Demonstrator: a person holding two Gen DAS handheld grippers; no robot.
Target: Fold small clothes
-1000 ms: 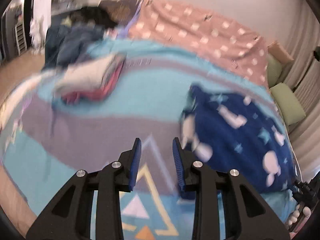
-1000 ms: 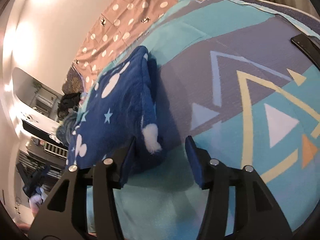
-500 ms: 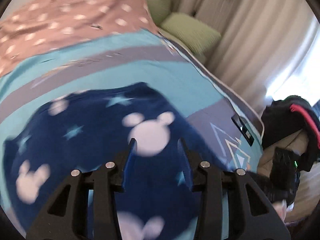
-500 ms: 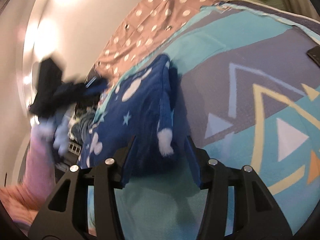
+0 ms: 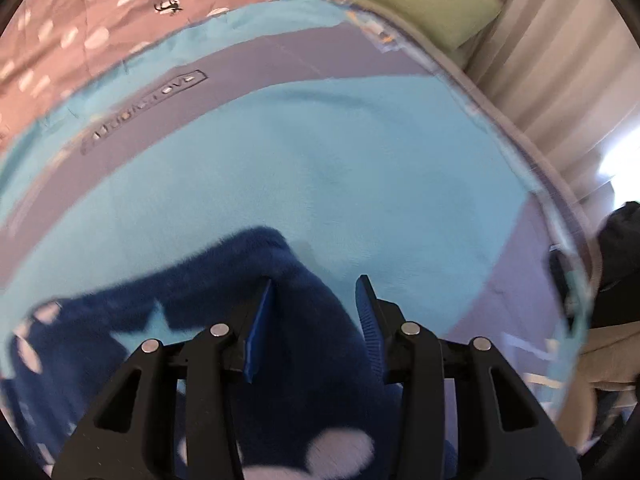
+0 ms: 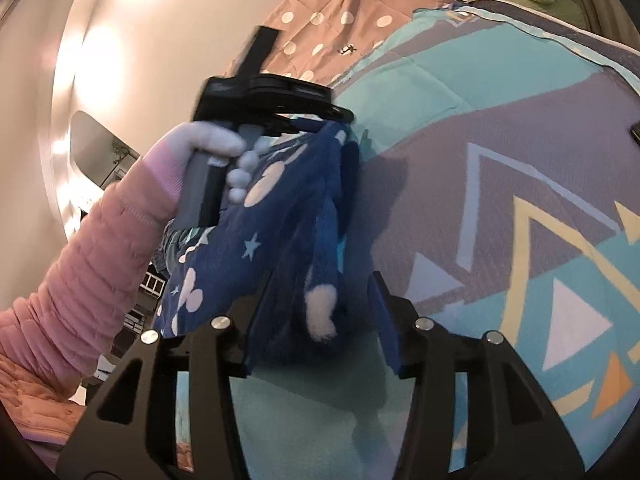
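A dark blue fleece garment (image 5: 208, 308) with white mouse heads and pale stars lies on the blue and purple bedspread (image 5: 320, 168). My left gripper (image 5: 314, 308) is open, its jaws standing over the garment's far corner with fleece between them. In the right wrist view the same garment (image 6: 280, 216) lies bunched, and my right gripper (image 6: 320, 316) is open around its near edge. The left gripper's body and the hand holding it show at the garment's far end in the right wrist view (image 6: 264, 96).
A pink dotted quilt (image 5: 100, 20) lies beyond the bedspread. Green cushions (image 5: 424, 0) sit at the far right by the curtains (image 5: 560, 92). The bed edge (image 5: 568, 208) runs down the right. A dark object (image 6: 634, 132) lies on the bedspread at the right.
My left gripper swung right across the bed from the clothes pile to the blue garment's far corner. It now appears in the right wrist view. My right gripper stayed at the near edge.
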